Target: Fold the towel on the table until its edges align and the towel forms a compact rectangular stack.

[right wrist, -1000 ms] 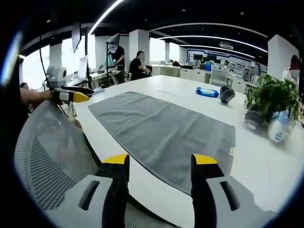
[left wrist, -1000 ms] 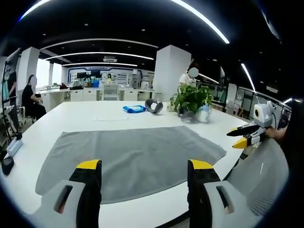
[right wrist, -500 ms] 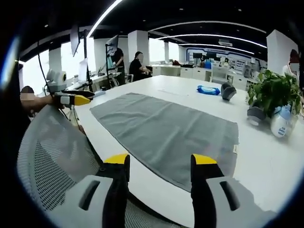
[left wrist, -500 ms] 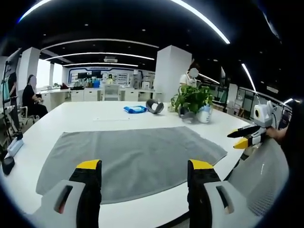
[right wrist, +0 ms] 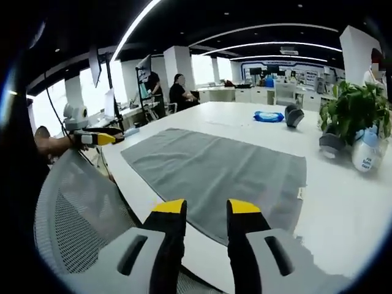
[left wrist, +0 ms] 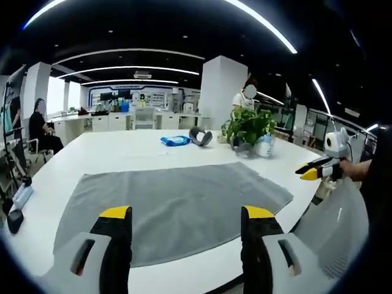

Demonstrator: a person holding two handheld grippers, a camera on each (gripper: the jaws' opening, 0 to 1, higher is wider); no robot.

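A broad white table [left wrist: 86,147] carries everything; a grey towel [left wrist: 177,199] lies spread flat on its near part, reaching close to the near edge; in the right gripper view the towel [right wrist: 220,171] has a small tag at its right edge; beyond it, a blue packet [left wrist: 174,141] and a dark curved object [left wrist: 197,136] lie side by side toward the far side; further right stands a potted plant [left wrist: 248,127] with a white bottle [left wrist: 264,146] just beside it; a small dark item [left wrist: 13,220] sits at the table's left edge.
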